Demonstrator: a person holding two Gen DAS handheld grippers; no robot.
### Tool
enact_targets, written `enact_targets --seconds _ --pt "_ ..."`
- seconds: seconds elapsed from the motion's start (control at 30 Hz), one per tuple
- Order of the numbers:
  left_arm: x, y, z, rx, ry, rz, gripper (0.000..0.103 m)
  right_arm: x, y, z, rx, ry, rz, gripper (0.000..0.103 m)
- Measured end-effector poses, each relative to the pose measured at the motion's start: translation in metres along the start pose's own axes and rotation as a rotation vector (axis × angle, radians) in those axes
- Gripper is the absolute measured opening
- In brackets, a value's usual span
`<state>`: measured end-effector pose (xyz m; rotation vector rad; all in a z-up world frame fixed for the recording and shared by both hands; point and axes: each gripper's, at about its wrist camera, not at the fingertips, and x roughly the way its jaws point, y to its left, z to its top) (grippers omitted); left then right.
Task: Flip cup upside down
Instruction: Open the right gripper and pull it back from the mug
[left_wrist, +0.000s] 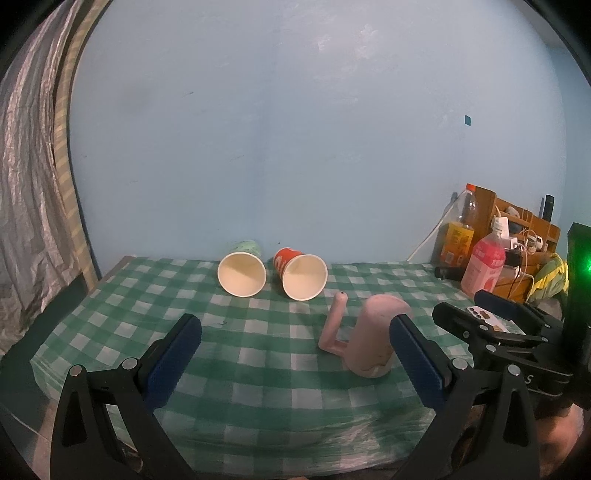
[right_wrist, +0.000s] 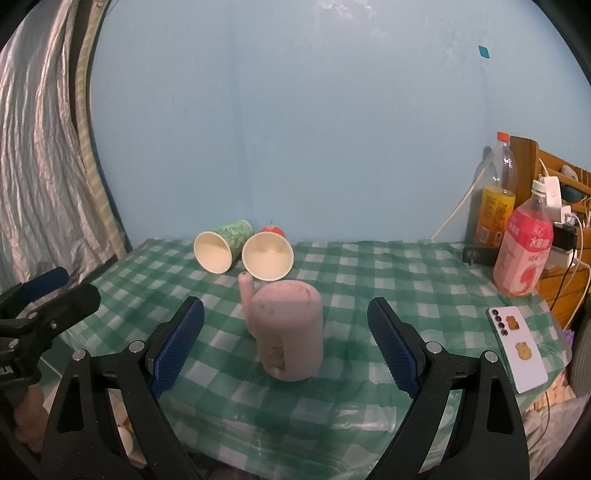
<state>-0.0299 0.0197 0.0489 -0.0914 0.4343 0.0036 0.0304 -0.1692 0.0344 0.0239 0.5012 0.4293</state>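
pink cup (right_wrist: 290, 332): base-up on bench (right_wrist: 369, 280) | right tool (right_wrist: 286, 343), left tool (left_wrist: 295, 354): apart, empty | advice: retreat straight, avoid handle

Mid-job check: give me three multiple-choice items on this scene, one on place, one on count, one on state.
1. The phone lies: A) right of the pink cup B) behind the paper cups C) inside a cup
2. Paper cups on their sides: A) one B) two C) four
3. The right gripper is: A) shut on the cup B) open, holding nothing C) holding a bottle

Answers: 1 A, it sits right of the pink cup. 2 B, the green cup and the red cup. 3 B, its jaws stand apart beside the cup.
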Motion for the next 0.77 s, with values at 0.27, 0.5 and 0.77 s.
enact_targets --seconds 0.27,0.5,0.77 --pt "0.0014 -0.0005 -0.0003 0.011 0.003 -0.007 0.103 0.0026 0.0015 -0.0006 -0.001 0.009 0.004 0.089" --pt "0.0022 -0.0002 -0.001 0.011 0.006 -0.01 0.103 0.0038 0.003 -0.0014 -0.002 0.012 0.007 0.089" --pt "0.0031 -0.0036 -0.0035 0.02 0.008 -0.009 0.103 0.0051 0.0056 -0.0027 -0.006 0.016 0.007 0.089"
